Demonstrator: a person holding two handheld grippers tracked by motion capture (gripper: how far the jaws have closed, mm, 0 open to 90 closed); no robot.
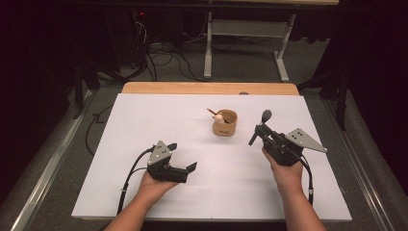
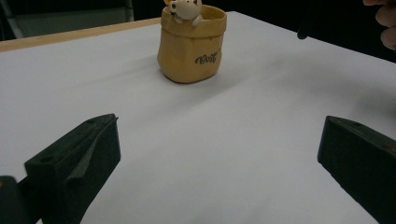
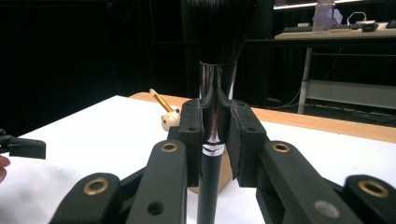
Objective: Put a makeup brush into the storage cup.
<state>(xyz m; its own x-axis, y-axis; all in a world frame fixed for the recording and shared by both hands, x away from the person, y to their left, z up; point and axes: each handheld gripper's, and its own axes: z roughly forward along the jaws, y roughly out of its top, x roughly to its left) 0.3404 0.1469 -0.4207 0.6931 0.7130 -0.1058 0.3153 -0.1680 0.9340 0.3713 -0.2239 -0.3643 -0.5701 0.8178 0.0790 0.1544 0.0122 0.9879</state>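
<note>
A white sheet (image 1: 144, 125) covers the table, with a strip of bare wood (image 1: 207, 88) along its far edge. The right gripper (image 1: 260, 130) is held above the sheet's right half, its jaws clamped on the shiny metal neck of a black makeup brush (image 3: 215, 93), bristles pointing up and away from the hand. The left gripper (image 1: 183, 158) sits low over the near left of the sheet, its jaws wide apart with nothing between them. Between the two and farther back stands a small tan bag-shaped pot (image 2: 190, 44), upright, with dark lettering on its side. A little pale animal figure (image 2: 185, 9) peeks over its rim, and a thin yellow stick (image 3: 161, 100) leans out of it
</note>
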